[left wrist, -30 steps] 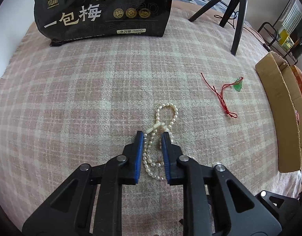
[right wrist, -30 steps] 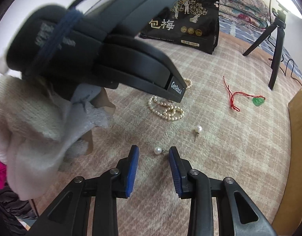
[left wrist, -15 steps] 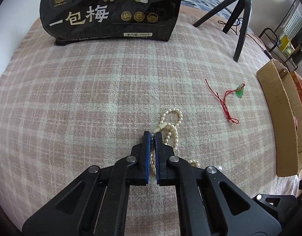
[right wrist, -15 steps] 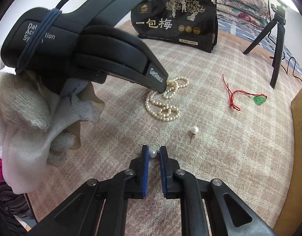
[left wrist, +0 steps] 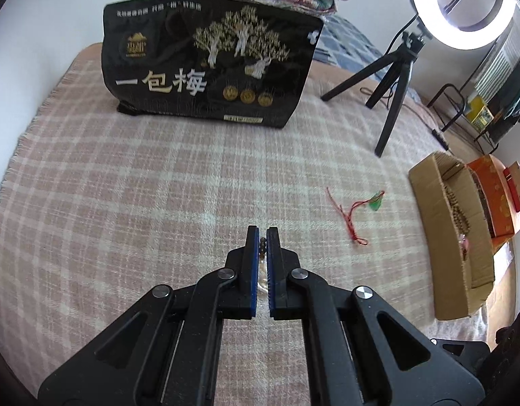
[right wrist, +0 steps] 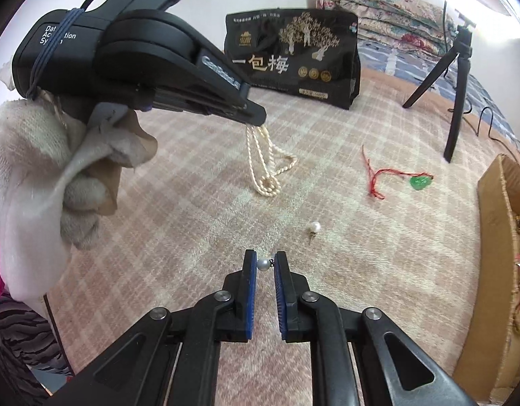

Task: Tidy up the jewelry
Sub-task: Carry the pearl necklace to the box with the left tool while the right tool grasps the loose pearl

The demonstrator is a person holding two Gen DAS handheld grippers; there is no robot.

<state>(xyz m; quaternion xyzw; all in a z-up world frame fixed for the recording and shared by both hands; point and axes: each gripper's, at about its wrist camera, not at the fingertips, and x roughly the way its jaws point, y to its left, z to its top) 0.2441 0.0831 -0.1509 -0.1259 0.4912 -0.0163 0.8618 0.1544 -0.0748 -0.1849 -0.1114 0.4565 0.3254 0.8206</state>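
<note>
A cream pearl necklace (right wrist: 265, 159) dangles, its lower loop on the blanket; one pearl earring (right wrist: 263, 264) is pinched, another (right wrist: 314, 227) lies loose.

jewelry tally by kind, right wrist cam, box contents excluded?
Pearl necklace: 1, hanging from the left gripper
Pearl earring: 2, one pinched in the right gripper, one lying on the blanket
Green pendant on a red cord: 1, on the blanket
Total: 4

Woven checked blanket (right wrist: 179, 209) matt, napped; pearl necklace (right wrist: 263, 165) lustrous, smooth; black bag (left wrist: 209, 67) glossy plastic; box (left wrist: 449, 237) matt cardboard.
</note>
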